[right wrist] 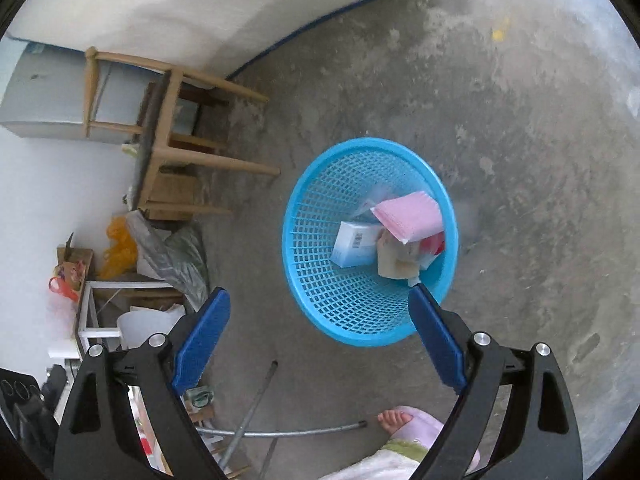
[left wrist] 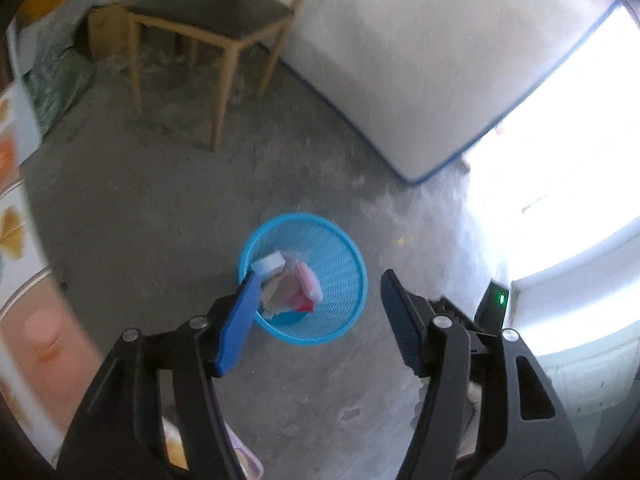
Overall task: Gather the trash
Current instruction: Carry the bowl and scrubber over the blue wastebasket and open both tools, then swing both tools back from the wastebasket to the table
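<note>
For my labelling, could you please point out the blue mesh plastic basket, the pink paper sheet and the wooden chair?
blue mesh plastic basket (right wrist: pixel 320 208): right wrist view, inner wall.
pink paper sheet (right wrist: pixel 408 216): right wrist view, middle.
wooden chair (left wrist: pixel 208 10): left wrist view, dark seat.

no readable text; only a barcode on the white box (right wrist: pixel 354 245)

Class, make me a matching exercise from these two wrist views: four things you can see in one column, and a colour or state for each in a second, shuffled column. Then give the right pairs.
Column one:
1. mesh basket
2. chair
3. packet lying on top of the trash
4. right tongs

Column two:
a. pink
b. open, holding nothing
c. light blue, standing on the concrete floor
d. wooden legs with a dark seat

Right pairs: 1-c, 2-d, 3-a, 4-b
</note>
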The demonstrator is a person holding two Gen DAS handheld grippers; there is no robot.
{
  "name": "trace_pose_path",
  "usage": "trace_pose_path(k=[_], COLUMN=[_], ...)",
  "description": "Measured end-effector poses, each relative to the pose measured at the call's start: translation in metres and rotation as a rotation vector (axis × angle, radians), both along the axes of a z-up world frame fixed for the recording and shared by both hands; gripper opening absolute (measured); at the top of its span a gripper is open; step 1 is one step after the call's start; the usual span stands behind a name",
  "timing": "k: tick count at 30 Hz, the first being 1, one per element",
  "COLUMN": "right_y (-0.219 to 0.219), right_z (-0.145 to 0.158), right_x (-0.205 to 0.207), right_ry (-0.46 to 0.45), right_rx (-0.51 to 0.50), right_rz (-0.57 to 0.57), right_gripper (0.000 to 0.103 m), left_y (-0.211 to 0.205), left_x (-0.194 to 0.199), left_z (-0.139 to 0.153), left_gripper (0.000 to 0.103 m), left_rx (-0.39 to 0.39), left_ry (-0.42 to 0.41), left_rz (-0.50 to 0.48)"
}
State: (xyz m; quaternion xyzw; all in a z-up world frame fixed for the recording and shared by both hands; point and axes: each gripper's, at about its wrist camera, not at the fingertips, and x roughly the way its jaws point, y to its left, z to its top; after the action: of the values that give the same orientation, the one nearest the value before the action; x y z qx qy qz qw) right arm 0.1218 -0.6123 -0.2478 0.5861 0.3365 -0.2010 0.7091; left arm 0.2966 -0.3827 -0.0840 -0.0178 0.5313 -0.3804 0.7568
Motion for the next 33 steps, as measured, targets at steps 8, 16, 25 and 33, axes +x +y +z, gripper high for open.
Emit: trace_pose_path(k=[8,16,25,33], right_y=[0.042,0.148,0.320,0.473], right_z=[0.088,0.187,0.239,0.232], right_x=[-0.010,0.038,0.112,0.168], right_ry=[-0.118,-0.296,-0.391,-0.357], right_rx=[-0.158,-0.339,-0.452,-0.489], right_rz=[0.147,0.505,0.987,1.351], right_gripper=[0.088,0.088,0.089,0.090], left_y=[0.112,0.252,0.411,0.498], left_x=[-0.036,-0.056,-0.075,-0.052], left_z=[0.052,0.086,0.085,0.057], left_gripper=[0.068,0.070,0.070,0.073], left_rx=[-0.072,-0.067,-0.047,-0.097], left_ry=[-0.055,-0.134,-0.099,0.056], left_rz=[0.129,0.412,0.792,0.958])
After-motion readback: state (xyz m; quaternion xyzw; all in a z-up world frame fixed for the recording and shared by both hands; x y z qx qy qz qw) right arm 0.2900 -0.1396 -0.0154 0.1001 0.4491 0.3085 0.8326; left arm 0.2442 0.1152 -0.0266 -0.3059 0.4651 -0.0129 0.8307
